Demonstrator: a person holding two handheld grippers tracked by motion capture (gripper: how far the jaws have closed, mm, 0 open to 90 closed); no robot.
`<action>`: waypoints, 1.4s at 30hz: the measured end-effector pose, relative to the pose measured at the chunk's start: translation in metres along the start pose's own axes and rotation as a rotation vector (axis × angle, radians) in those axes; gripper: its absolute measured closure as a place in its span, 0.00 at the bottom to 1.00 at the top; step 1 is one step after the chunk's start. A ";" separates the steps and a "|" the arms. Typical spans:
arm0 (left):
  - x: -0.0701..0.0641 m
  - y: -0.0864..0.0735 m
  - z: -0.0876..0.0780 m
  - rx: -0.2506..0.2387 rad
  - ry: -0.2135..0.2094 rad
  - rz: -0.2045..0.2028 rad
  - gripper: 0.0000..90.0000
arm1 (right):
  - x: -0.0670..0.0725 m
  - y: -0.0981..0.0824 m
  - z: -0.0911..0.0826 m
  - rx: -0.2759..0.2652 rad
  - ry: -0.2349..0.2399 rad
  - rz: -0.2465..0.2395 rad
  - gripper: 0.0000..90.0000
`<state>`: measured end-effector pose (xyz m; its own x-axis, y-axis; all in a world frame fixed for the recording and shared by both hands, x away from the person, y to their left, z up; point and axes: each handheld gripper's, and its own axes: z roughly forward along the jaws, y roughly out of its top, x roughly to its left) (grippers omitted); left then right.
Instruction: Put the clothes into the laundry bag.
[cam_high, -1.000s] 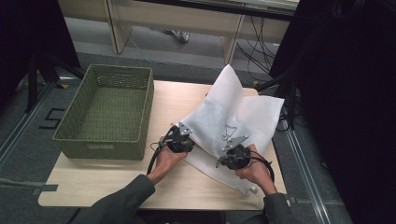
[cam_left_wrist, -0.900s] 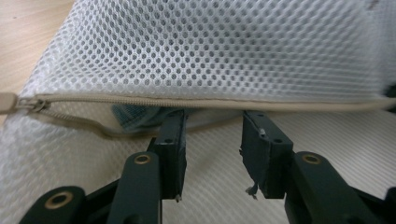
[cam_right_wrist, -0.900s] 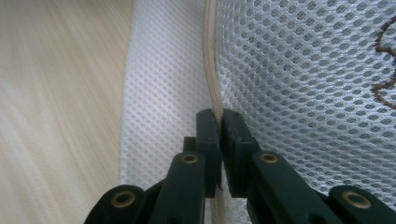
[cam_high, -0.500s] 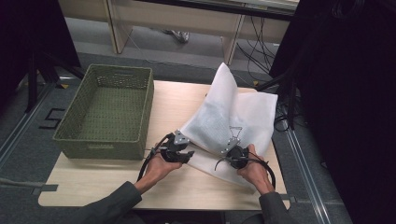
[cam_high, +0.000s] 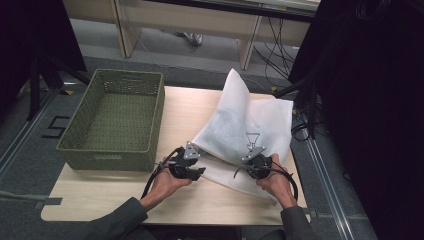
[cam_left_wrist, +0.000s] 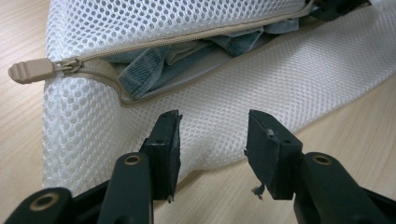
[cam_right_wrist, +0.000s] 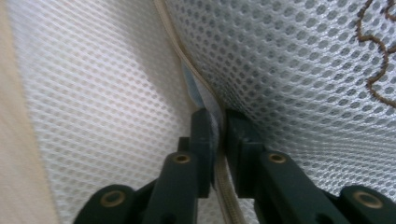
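Holding a mesh laundry bag at its zipper edge

My right gripper (cam_right_wrist: 217, 135) pinches the zipper edge (cam_right_wrist: 187, 60) of the white mesh laundry bag (cam_high: 250, 125), though my jaws have just been easing apart and the pads seem to press on it only lightly. My left gripper (cam_left_wrist: 212, 140) has its jaws apart with nothing between them; they have just been opening, above the bag's lower mesh layer, near the tan zipper pull (cam_left_wrist: 30, 72). Denim cloth (cam_left_wrist: 144, 77) shows through the open zipper. The bag lies on the wooden table (cam_high: 95, 195), its top flap raised, right of the green woven basket (cam_high: 112, 117).
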<state>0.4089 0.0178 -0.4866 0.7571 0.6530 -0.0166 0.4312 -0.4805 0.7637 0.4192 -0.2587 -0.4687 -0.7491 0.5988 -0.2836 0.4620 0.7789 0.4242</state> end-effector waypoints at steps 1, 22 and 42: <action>-0.001 -0.001 0.001 -0.001 0.002 -0.027 0.60 | 0.002 0.000 -0.002 -0.016 -0.003 0.001 0.84; -0.020 0.006 0.023 0.001 -0.052 -0.023 0.56 | 0.017 0.020 -0.010 -0.028 -0.044 -0.092 0.98; -0.005 -0.007 -0.008 0.012 -0.033 -0.030 0.55 | 0.005 0.023 0.032 0.046 -0.081 -0.098 0.98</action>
<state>0.3982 0.0220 -0.4868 0.7597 0.6475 -0.0607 0.4595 -0.4684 0.7546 0.4414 -0.2318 -0.4878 -0.7518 0.5311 -0.3907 0.4110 0.8409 0.3521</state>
